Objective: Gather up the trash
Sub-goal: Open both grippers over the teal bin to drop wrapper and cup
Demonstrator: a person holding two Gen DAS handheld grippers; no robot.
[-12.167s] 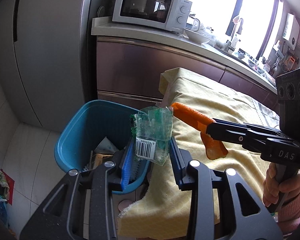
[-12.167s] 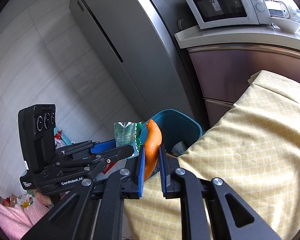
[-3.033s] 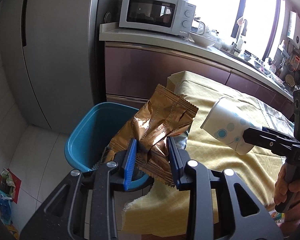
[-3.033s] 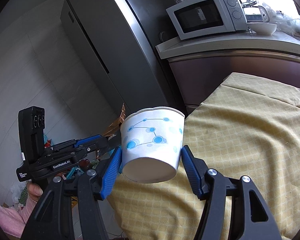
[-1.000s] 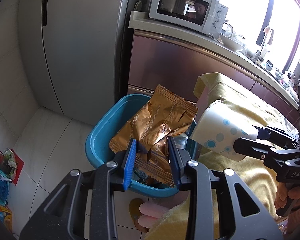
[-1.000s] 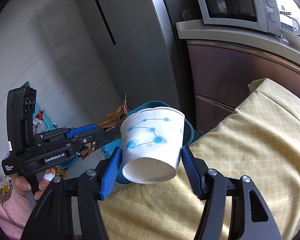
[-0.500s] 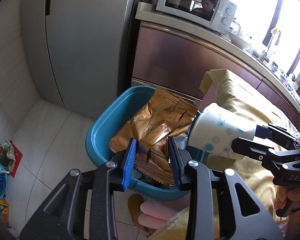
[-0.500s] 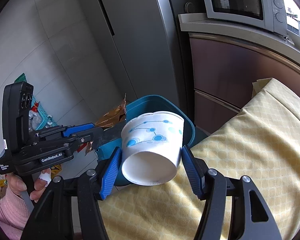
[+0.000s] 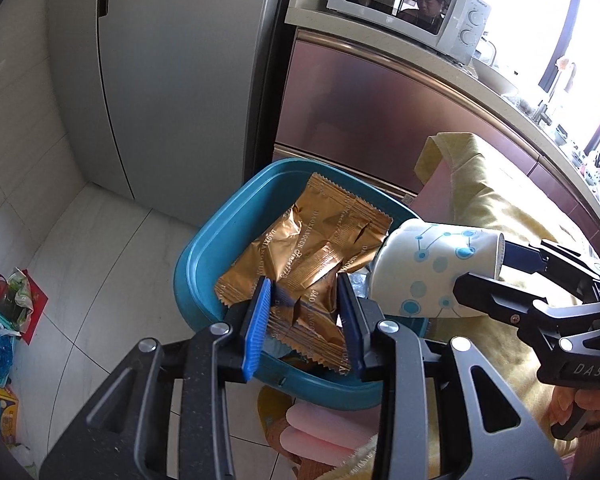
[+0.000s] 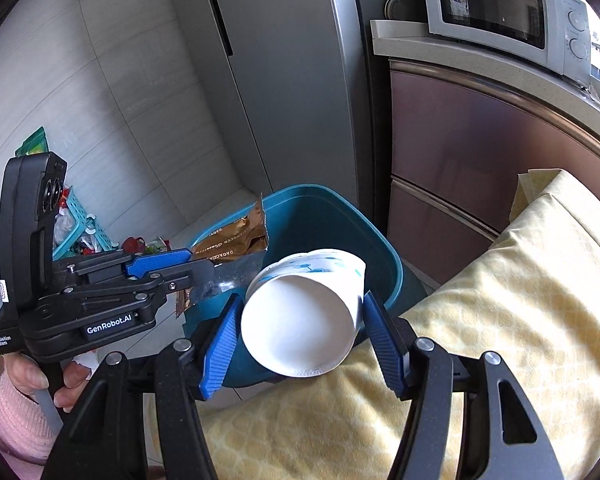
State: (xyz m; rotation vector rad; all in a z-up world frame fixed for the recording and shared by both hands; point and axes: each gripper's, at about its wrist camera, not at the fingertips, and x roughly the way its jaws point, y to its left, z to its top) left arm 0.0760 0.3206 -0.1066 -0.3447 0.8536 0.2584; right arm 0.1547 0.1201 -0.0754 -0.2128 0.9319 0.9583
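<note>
A crumpled gold snack wrapper (image 9: pixel 312 248) hangs over the mouth of the blue bin (image 9: pixel 204 256), with my left gripper (image 9: pixel 304 292) shut on its lower end. My right gripper (image 10: pixel 300 304) is shut on a white paper cup (image 10: pixel 296 324) with blue dots. The cup is tipped mouth-first toward the bin (image 10: pixel 320 216), its base facing the right wrist camera. From the left wrist the cup (image 9: pixel 428 272) sits at the bin's right rim, beside the wrapper, held by the right gripper (image 9: pixel 480 268). The left gripper (image 10: pixel 204 264) and wrapper (image 10: pixel 232 240) show left of the cup.
The bin stands on the tiled floor between a grey fridge (image 9: pixel 172 80) and a table under a yellow cloth (image 10: pixel 500 320). A brown cabinet (image 9: pixel 380 120) carries a microwave (image 9: pixel 408 12). Bags and a basket clutter the floor at left (image 9: pixel 4 308). Pink slippers (image 9: pixel 320 432) show below the bin.
Both grippers have sunk and drawn closer to the bin. The cup has tipped further, so its base now faces the right wrist camera, and its mouth reaches the bin's rim.
</note>
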